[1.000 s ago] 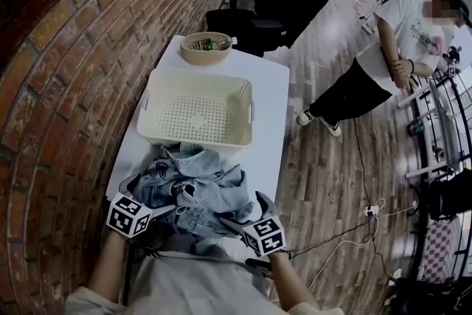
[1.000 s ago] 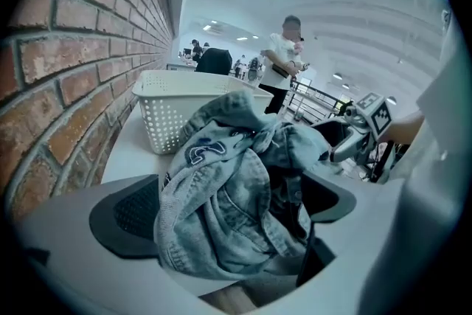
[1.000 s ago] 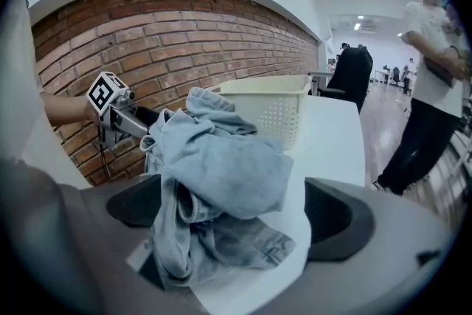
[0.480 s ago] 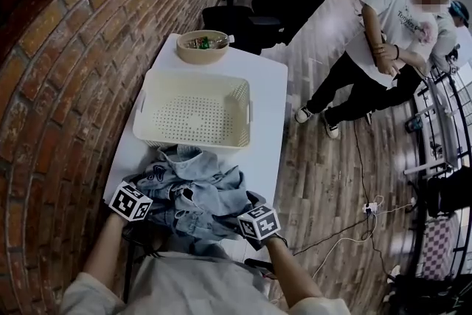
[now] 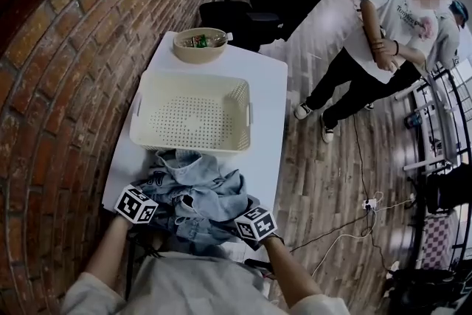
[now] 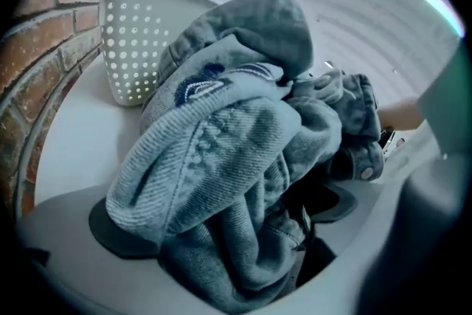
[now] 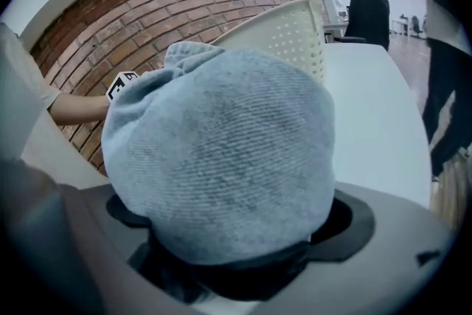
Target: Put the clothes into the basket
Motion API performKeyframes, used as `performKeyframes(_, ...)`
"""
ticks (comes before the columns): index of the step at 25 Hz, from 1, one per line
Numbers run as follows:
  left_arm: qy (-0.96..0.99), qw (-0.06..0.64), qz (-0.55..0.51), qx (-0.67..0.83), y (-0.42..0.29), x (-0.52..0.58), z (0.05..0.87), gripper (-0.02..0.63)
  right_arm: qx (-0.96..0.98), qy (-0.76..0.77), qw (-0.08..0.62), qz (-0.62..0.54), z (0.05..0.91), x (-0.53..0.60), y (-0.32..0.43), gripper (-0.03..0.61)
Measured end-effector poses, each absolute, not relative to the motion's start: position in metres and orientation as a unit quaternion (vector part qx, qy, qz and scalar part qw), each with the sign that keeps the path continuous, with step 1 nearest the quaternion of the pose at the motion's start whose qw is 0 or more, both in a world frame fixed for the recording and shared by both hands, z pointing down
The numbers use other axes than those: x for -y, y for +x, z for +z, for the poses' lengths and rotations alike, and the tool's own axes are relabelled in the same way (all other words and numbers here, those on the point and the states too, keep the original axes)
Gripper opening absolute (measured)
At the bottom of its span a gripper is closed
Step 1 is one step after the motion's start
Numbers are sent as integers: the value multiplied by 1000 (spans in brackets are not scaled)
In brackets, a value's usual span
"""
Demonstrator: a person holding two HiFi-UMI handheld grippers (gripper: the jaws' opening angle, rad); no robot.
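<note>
Clothes, basically one bunched-up wad of light blue denim, sit right between my two grippers at the near end of the white desk. The left gripper has its jaws clamped on a thick fold of the denim. In the left gripper view the cloth spills over both pads, and you can see a seam and a metal button off to its right. The right gripper is gripping the same bundle from the other side, and in its own view a big rounded lump of fabric fills the gap between the jaws and hides most of what's ahead. I honestly can't tell if the wad is resting on the desk or hanging a bit above it. Straight ahead of both grippers, just past the clothes, is the cream perforated basket. It's got nothing in it, and the far edge of the denim looks like it's touching or overlapping the basket's near wall. Further ahead, beyond the basket, there's a wooden bowl with some small stuff in it. The brick wall runs along to the left of the left gripper, and a person stands well off to the right of the right gripper.
</note>
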State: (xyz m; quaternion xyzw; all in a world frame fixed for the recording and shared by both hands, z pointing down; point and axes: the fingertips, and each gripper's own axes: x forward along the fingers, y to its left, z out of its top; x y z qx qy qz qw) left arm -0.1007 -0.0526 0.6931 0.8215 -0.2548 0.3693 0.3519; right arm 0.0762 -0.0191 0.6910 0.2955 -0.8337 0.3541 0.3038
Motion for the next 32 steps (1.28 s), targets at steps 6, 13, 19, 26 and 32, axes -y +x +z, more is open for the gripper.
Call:
performKeyframes(6, 841, 369, 334, 212, -67, 42, 685, 583, 845, 264, 324, 333, 691, 18, 62, 578)
performKeyframes(13, 860, 373, 303, 173, -40, 35, 677, 509, 867, 203, 332, 311, 687, 12, 38, 414)
performKeyframes(19, 876, 375, 263, 150, -27, 28, 662, 408, 884, 194, 323, 275, 673, 9, 30, 324)
performKeyframes(26, 906, 320, 230, 155, -16, 10, 626, 366, 902, 215, 319, 196, 637, -3, 37, 290)
performKeyframes(32, 924, 255, 233, 164, -8, -6, 592, 356, 910, 230, 308, 153, 606, -17, 43, 288)
